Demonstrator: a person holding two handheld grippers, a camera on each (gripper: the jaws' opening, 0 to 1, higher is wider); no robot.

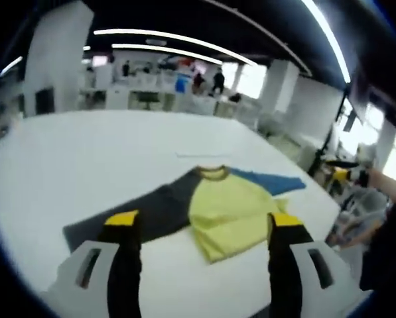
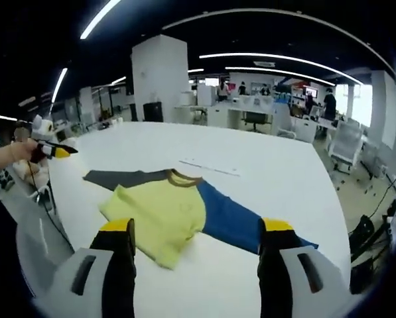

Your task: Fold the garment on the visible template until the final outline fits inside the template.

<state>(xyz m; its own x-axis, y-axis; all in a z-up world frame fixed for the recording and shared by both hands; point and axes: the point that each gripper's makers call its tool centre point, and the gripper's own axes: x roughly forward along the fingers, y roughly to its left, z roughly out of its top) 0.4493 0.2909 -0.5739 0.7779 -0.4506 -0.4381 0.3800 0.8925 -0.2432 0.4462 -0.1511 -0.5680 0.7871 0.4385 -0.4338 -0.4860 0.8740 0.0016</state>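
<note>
Yellow-tipped black jaws of the left gripper (image 1: 205,228) rise from the bottom of the left gripper view, spread wide with nothing between them; the right gripper (image 2: 196,233) stands the same way in the right gripper view, apart and empty. Both hover above the white table (image 1: 85,159), short of the garment.

Just beyond the jaws lies the shirt (image 1: 227,209), spread flat at the middle of the table: a yellow body with a brown collar, a dark grey sleeve (image 1: 141,215) reaching toward the lower left of the left gripper view, and a blue sleeve (image 1: 270,180) running to the right. In the right gripper view the blue sleeve (image 2: 234,222) stretches toward the lower right.

The step in hand looks like the first fold, probably a sleeve. Doing it well would mean pinching each sleeve near its cuff, lifting only enough to clear the cloth, and laying it squarely across the yellow body so no edge trails outside.

No template outline can be made out on the white surface; only a faint thin line (image 2: 209,166) shows past the collar, and what it is cannot be told. The shirt's lower hem looks rumpled or turned under, hard to read. At the left edge of the right gripper view a hand holds the other gripper (image 2: 52,149), partly cut off. The office behind is blurred.
</note>
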